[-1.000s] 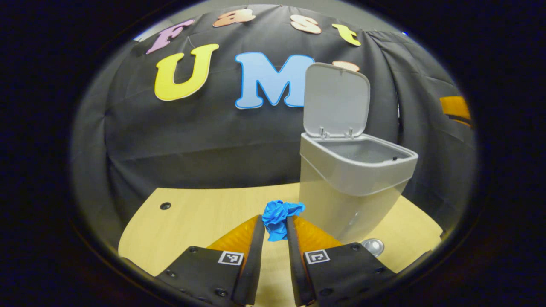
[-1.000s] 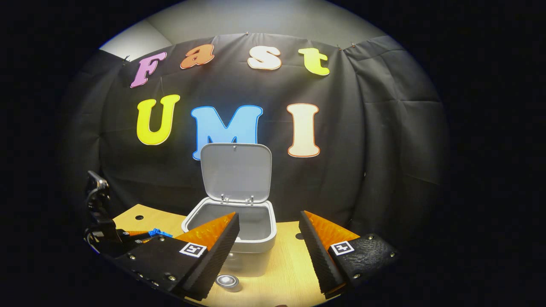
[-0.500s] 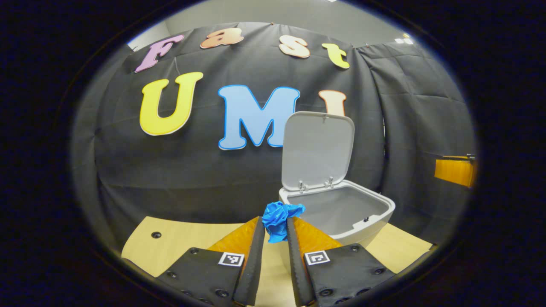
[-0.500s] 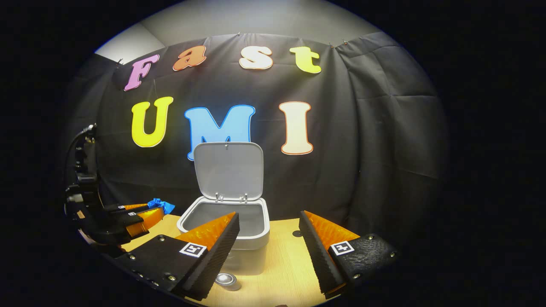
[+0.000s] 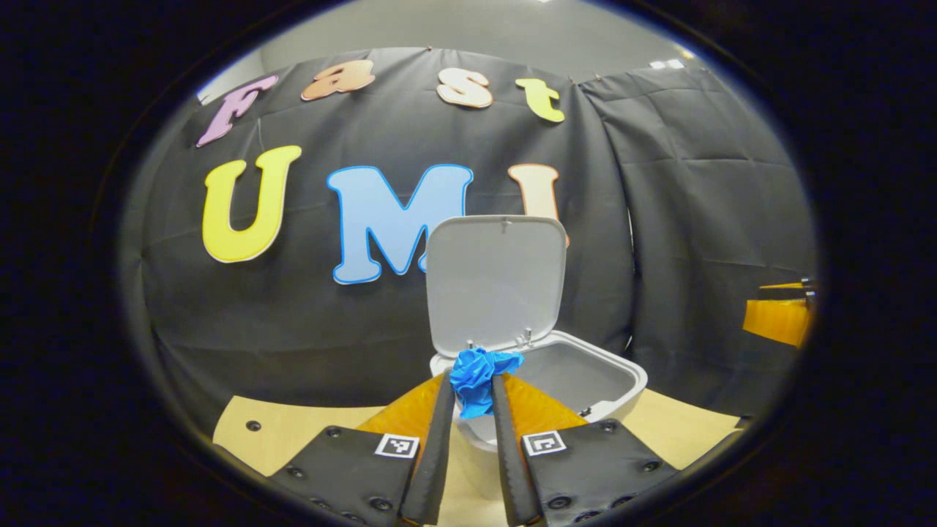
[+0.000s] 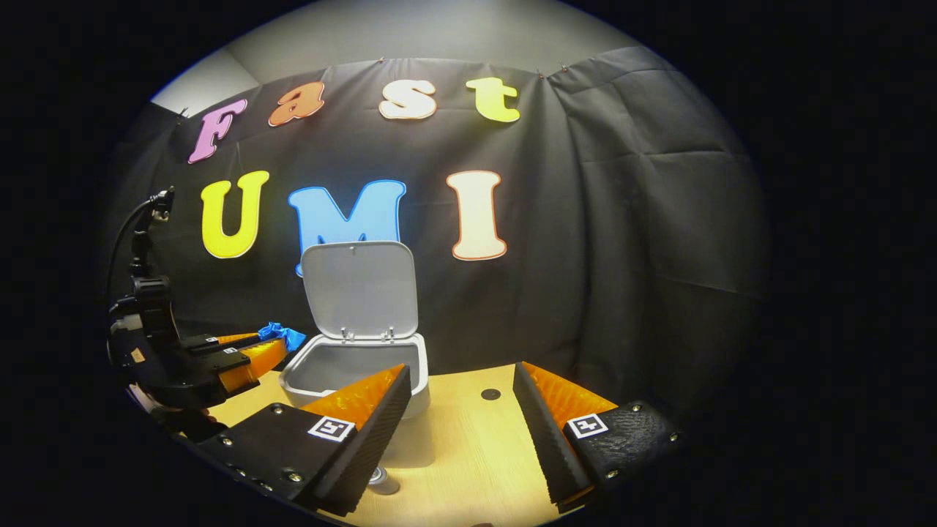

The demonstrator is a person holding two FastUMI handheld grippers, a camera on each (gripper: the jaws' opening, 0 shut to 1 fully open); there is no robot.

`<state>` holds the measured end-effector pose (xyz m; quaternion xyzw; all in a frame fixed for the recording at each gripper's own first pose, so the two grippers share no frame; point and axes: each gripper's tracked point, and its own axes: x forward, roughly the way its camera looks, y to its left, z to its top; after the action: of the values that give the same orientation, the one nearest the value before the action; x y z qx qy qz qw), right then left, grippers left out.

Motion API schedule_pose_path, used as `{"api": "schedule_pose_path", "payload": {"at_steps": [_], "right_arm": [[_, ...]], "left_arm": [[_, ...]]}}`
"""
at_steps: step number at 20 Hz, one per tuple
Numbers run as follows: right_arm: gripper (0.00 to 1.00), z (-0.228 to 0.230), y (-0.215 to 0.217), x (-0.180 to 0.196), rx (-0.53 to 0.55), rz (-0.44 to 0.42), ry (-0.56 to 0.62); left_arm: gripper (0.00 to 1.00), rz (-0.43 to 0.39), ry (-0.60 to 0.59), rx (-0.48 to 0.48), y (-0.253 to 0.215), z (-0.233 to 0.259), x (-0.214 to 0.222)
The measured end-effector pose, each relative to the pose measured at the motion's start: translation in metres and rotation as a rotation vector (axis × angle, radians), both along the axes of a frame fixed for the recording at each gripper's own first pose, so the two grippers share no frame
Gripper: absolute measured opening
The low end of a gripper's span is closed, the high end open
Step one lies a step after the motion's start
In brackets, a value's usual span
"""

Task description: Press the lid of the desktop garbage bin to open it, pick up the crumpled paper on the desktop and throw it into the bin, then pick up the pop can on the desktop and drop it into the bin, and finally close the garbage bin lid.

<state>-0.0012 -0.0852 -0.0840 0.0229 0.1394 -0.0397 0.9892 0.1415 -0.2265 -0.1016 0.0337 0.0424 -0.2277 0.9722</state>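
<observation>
blue crumpled paper (image 5: pixel 476 378) sits clamped between the two fingers of the left gripper (image 5: pixel 472 388), pinched near their tips with the wad bulging up and a little to the right above them. in the left gripper view the paper is held in front of the near left corner of the garbage bin (image 5: pixel 615 386), whose grey body stands on the pale wooden desktop (image 5: pixel 293 435) with its mouth open. the lid (image 5: pixel 496 282) stands upright on two small hinges at the back rim, its inner face turned toward the camera, against the black cloth wall (image 5: pixel 695 183). the inside of the bin looks grey; its bottom cannot be made out. in the right gripper view the left gripper (image 6: pixel 272 340) is seen from the side at the left, raised above the desktop, its tips with the paper (image 6: pixel 282 334) just beside the bin's (image 6: pixel 293 380) left rim and at about the height of that rim; whether the paper is over the opening or short of it cannot be told. the right gripper (image 6: pixel 461 395) has its fingers spread well apart and holds nothing; it hangs over the desktop (image 6: pixel 461 454) in front of the bin. the pop can (image 6: pixel 381 479) lies on the desktop near the bin's front, partly hidden behind the right gripper's left finger, with its round metal end showing. a small dark hole (image 6: pixel 490 394) marks the desktop to the right of the bin.
</observation>
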Motion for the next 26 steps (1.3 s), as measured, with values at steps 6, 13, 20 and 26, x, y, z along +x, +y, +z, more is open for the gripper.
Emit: {"api": "schedule_pose_path", "payload": {"at_steps": [6, 13, 20, 26], "right_arm": [[0.90, -0.003, -0.011, -0.004, 0.003, -0.024, 0.005], [0.90, -0.007, -0.004, -0.002, 0.010, -0.006, 0.011], [0.90, -0.016, 0.013, 0.001, 0.017, 0.040, 0.024], [0.90, -0.029, 0.034, 0.006, 0.023, 0.100, 0.047]], "left_arm": [[0.82, -0.006, 0.015, 0.009, -0.008, -0.005, 0.003], [0.96, 0.015, 0.026, 0.010, 0.003, -0.005, 0.003], [0.97, 0.046, 0.039, -0.002, 0.018, -0.007, 0.001], [0.97, 0.107, 0.056, -0.019, 0.050, -0.008, -0.001]]}}
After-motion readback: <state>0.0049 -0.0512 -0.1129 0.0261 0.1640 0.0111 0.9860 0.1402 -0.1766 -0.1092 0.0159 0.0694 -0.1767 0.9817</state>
